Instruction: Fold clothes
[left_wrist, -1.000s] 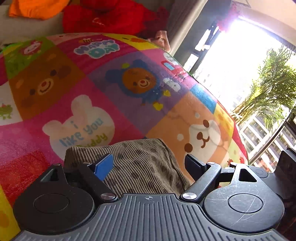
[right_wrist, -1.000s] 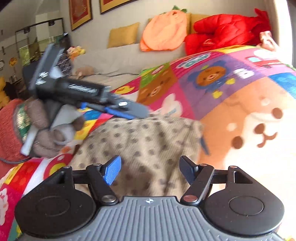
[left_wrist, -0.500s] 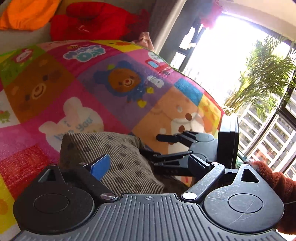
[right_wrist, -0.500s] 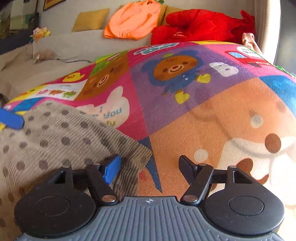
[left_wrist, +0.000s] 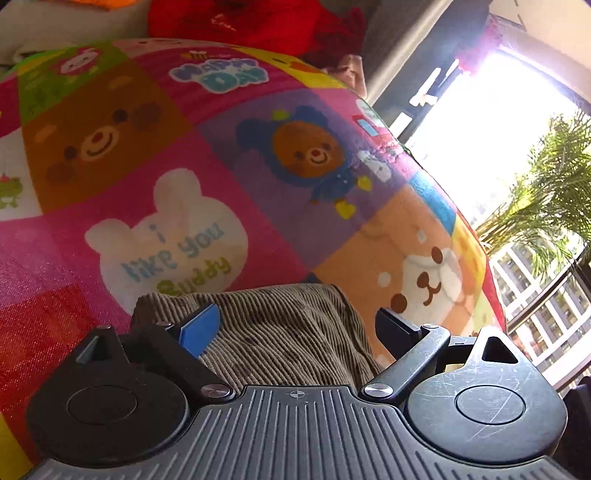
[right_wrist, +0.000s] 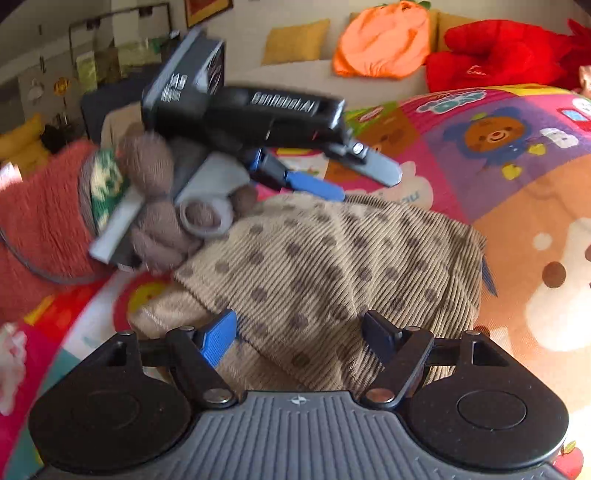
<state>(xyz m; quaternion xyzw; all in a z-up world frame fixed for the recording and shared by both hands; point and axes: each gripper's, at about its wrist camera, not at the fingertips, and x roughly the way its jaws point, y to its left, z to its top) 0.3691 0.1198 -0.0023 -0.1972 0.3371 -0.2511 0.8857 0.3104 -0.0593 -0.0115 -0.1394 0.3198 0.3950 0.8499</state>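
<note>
A folded beige corduroy garment with brown dots (right_wrist: 332, 273) lies on the colourful cartoon mat (right_wrist: 517, 206). In the left wrist view it (left_wrist: 288, 332) sits just under and ahead of my left gripper (left_wrist: 295, 328), which is open and empty. My right gripper (right_wrist: 303, 336) is open and empty, low over the garment's near edge. In the right wrist view the left gripper (right_wrist: 354, 181) hovers above the garment's far side, held by a gloved hand (right_wrist: 155, 206).
Behind the mat (left_wrist: 184, 155) is a sofa with a yellow cushion (right_wrist: 295, 46), an orange plush (right_wrist: 384, 38) and a red plush (right_wrist: 509, 55). A bright window with a palm (left_wrist: 524, 184) is at the right of the mat.
The right gripper swung out to the garment's right edge and has come back over it. The left gripper stays open over the garment and has tilted a little.
</note>
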